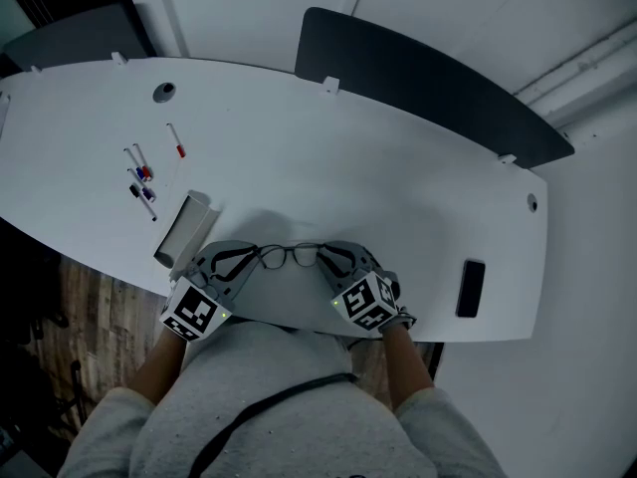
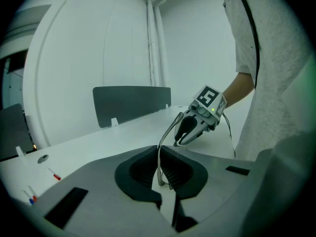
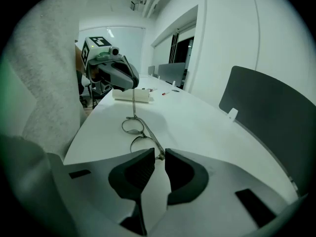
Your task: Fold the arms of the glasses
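While the glasses [image 1: 289,256] lie lenses-up on the white table [image 1: 398,187] at its near edge, both grippers are at them, one at each end.

Grip state:
- The left gripper [image 1: 251,257] is pinching the left end of the frame. Its own view shows the dark pads pressed together on the thin metal.
- The right gripper [image 1: 324,258] has its jaws slightly apart. The frame's right corner sits just at the mouth of the gap, and I see no pad pressing on it.

Progress (a judgement):
- No view shows an arm standing out from the frame, either toward the person or away.
- From the right gripper view, a straight thin bar runs from the far lens into the left gripper. I cannot tell whether it is a folded arm or part of the frame.
- Folding looks under way or nearly done, but is not confirmed.
- What remains is to check that both arms lie flat behind the lenses, then let go.

Count:
- glasses: one pair, two lenses visible
- grippers: two
- pens [image 1: 144,177]: about five, loose, far left; too small to count for certain
- pale oblong case [image 1: 184,229]: one, just beside the left gripper
- dark phone [image 1: 471,288]: one, right, well apart from the glasses
- dark divider panel [image 1: 428,78]: one, at the far edge
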